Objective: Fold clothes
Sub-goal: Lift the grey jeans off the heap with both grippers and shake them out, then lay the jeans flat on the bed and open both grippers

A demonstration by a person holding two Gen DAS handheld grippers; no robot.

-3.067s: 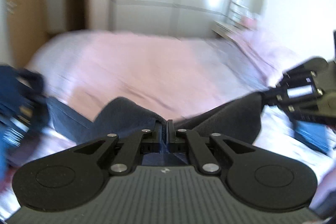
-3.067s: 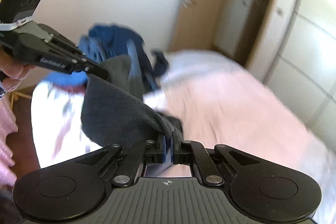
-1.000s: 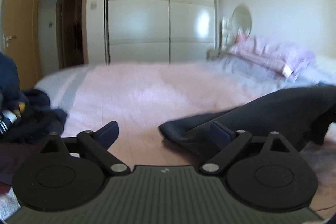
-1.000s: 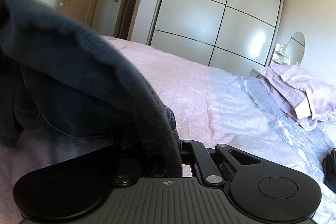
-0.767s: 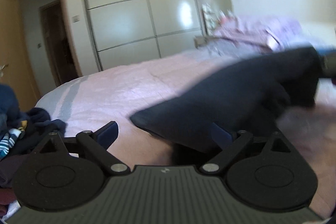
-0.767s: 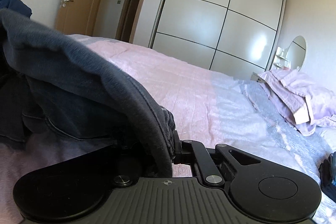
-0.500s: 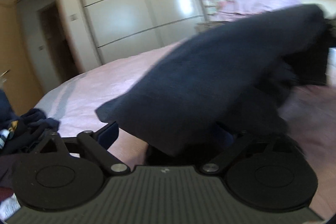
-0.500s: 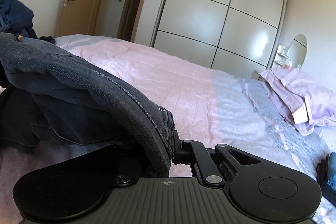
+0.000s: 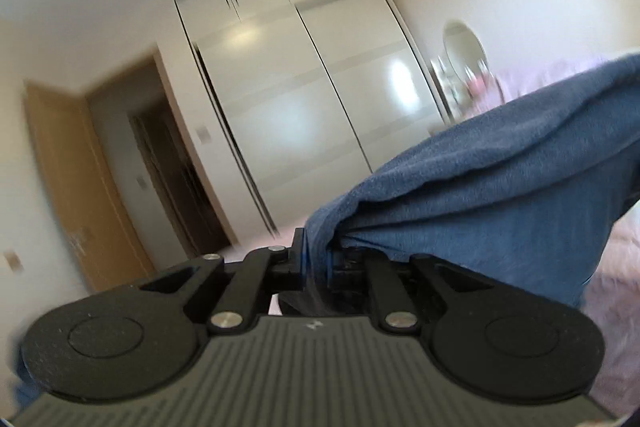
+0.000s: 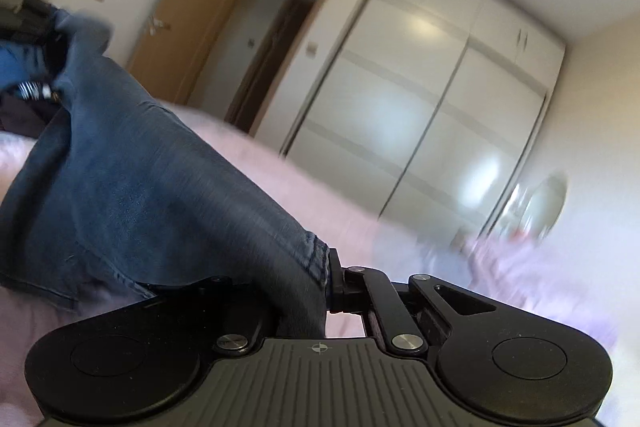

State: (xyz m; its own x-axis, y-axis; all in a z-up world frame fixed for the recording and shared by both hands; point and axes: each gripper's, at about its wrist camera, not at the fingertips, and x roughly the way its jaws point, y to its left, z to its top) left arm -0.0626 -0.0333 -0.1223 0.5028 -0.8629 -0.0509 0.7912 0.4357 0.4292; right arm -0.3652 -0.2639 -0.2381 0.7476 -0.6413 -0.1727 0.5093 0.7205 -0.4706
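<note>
A pair of dark blue jeans (image 9: 500, 183) is held up between both grippers above the pink bed. My left gripper (image 9: 316, 259) is shut on one edge of the jeans, and the cloth runs off to the right. In the right wrist view the jeans (image 10: 152, 195) stretch from upper left down to my right gripper (image 10: 326, 279), which is shut on their hemmed edge. The left gripper shows blurred at the far upper left of the right wrist view (image 10: 24, 19). Both views are tilted upward and blurred.
The pink bedspread (image 10: 328, 211) lies below the jeans. White sliding wardrobes (image 9: 304, 115) fill the far wall, with a wooden door (image 9: 76, 195) to their left. A round mirror (image 9: 466, 43) and lilac bedding (image 10: 520, 267) are at the right. A pile of dark clothes (image 10: 20, 99) sits at far left.
My left gripper was open beside the jeans; it has closed on their edge. Both grippers have lifted and tilted upward, raising the jeans off the bed.
</note>
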